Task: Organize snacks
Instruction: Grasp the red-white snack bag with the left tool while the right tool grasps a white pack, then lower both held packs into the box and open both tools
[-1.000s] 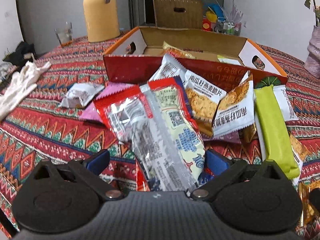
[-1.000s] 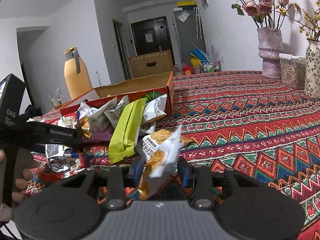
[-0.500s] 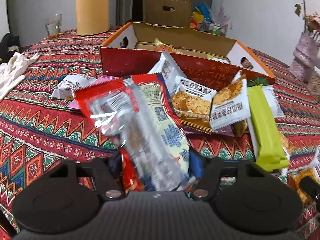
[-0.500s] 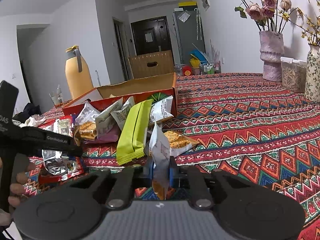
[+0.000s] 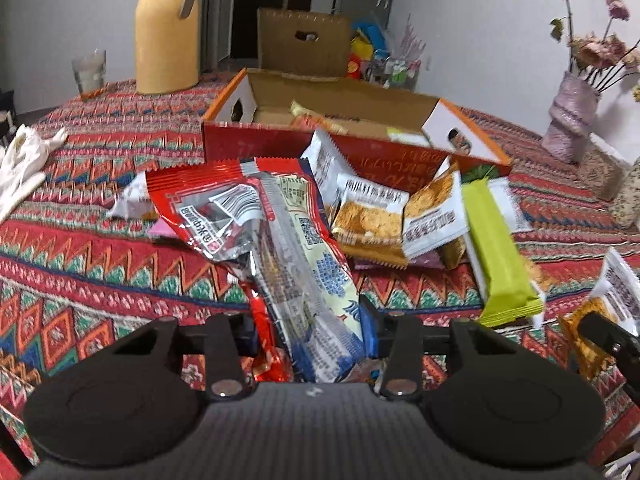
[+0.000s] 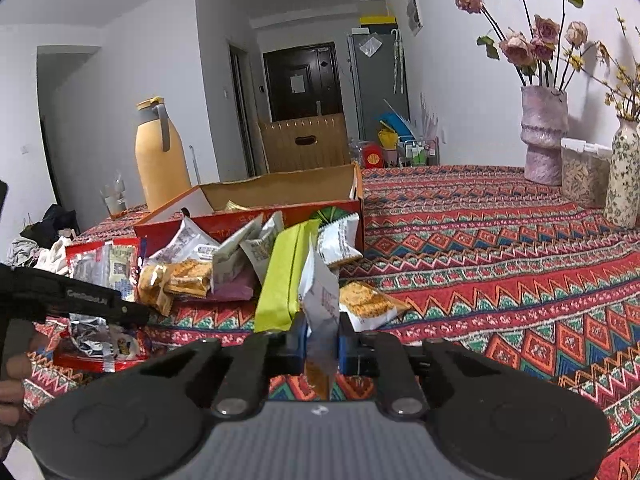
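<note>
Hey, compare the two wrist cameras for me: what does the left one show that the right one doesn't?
Only the left wrist view shows the left tool, its jaws closing around a long red and silver snack bag, and a white cloth on the tablecloth.

Only the right wrist view shows the right tool shut on a small white cracker packet, a floral vase and a clear container.

Both show the open cardboard box, the green bar wrapper, the yellow jug and the pink vase.
</note>
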`<state>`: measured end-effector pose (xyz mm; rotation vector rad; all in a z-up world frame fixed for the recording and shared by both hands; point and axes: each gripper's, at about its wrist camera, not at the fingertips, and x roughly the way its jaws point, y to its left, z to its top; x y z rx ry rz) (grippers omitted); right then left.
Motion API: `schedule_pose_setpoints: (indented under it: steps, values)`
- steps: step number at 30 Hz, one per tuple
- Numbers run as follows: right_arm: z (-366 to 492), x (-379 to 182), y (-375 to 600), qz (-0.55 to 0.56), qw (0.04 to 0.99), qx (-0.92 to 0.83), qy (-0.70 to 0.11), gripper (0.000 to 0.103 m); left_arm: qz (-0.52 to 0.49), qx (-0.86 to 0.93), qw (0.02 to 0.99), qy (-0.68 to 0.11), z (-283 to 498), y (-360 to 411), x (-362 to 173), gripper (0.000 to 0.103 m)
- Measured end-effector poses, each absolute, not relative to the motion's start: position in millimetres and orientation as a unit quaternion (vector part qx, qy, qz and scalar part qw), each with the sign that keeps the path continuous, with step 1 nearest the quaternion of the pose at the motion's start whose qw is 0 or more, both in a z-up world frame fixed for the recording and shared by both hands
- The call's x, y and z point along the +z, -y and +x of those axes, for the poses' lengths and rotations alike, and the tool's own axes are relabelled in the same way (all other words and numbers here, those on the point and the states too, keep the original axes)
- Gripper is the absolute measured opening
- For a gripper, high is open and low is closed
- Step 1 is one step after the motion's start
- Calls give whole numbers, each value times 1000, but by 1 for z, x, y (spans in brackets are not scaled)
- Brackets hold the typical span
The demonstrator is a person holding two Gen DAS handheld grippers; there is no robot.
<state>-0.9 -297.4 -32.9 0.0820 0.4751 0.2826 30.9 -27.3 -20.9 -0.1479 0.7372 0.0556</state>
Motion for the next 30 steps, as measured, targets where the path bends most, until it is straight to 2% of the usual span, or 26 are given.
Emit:
schedule_pose_setpoints:
  steps: [14,30]
  values:
    - [30,6,275,33,970,138,-196,14,-46,-1,953,-300,50,17,33,44]
    - [134,40,244,30,972,145,-181,14,-53,-3,963,-266,132,10,68,44]
